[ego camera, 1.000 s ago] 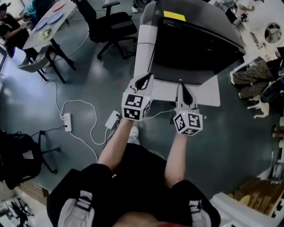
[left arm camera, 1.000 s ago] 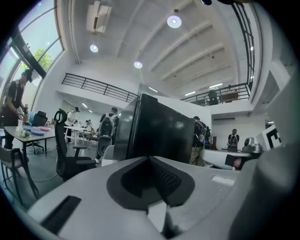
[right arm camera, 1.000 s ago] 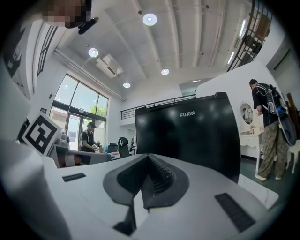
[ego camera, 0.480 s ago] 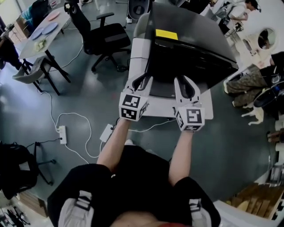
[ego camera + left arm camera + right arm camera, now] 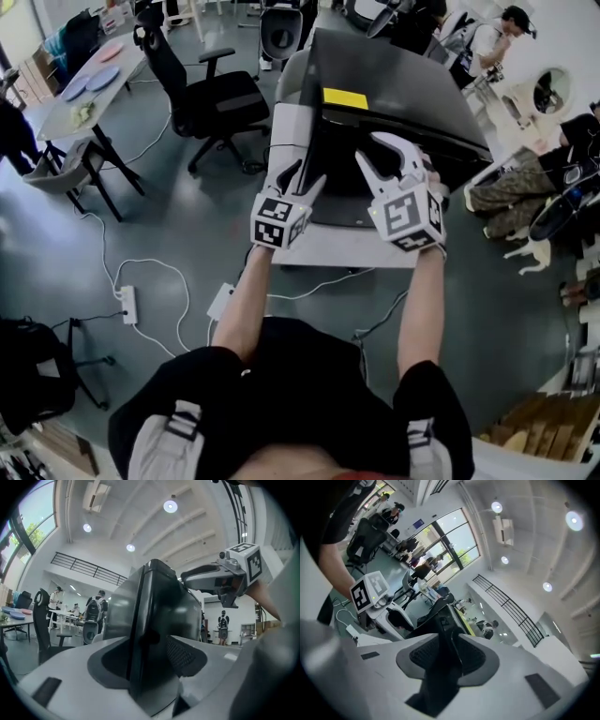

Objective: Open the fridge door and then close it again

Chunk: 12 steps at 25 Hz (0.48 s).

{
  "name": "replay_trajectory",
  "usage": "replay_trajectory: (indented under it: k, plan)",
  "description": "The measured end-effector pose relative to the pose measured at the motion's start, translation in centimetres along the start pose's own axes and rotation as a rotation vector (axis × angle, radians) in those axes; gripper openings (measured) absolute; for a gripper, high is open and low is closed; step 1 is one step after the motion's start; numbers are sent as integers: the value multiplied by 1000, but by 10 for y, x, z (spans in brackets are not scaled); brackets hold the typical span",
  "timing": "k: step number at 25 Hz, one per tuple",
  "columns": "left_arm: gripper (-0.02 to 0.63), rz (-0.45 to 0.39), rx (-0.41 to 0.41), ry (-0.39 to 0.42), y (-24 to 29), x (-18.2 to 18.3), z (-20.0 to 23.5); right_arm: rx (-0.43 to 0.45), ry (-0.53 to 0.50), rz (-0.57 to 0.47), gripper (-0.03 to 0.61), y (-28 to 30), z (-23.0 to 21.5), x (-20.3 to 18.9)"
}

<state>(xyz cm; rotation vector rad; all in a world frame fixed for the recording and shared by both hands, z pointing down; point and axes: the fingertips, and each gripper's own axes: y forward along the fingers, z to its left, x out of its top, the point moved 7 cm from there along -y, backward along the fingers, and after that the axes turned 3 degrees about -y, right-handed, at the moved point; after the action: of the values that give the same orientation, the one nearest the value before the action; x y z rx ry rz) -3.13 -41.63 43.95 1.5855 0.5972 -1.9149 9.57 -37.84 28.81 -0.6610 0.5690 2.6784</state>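
Note:
The black fridge [image 5: 403, 94] stands in front of me with a yellow sticker [image 5: 345, 97] on its top, and I see no gap at its door. My left gripper [image 5: 302, 178] is at its near left edge, and its jaws have just been opening. In the left gripper view [image 5: 147, 658] the fridge's dark edge [image 5: 159, 606] shows in the gap, with the pads clear of it. My right gripper [image 5: 380, 150] is higher, before the fridge's front. Its jaws have also just been opening. They [image 5: 447, 658] frame the black edge [image 5: 440, 616] without pressing on it.
A black office chair [image 5: 220, 89] stands left of the fridge, with a table [image 5: 89, 80] bearing plates beyond it. A power strip [image 5: 127, 302] and white cables lie on the floor at my left. People sit at the right [image 5: 525, 178] and at the back right [image 5: 511, 33].
Both grippers have moved up along the fridge's front and their jaws have gone from shut to open. The right one has risen more and rolled.

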Motion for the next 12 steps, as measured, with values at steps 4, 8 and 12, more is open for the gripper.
replay_trajectory:
  k: [4,8,12]
  plan:
    - [229,-1,-86,42,13,4,0,101,-84,84,118,13,-5,-3]
    - [230,6,-152,76,20,7,2,156,-123,132,108,21,-5,-6]
    - [229,-9,-169,85,19,6,2,182,-149,160,97,22,-5,-3]
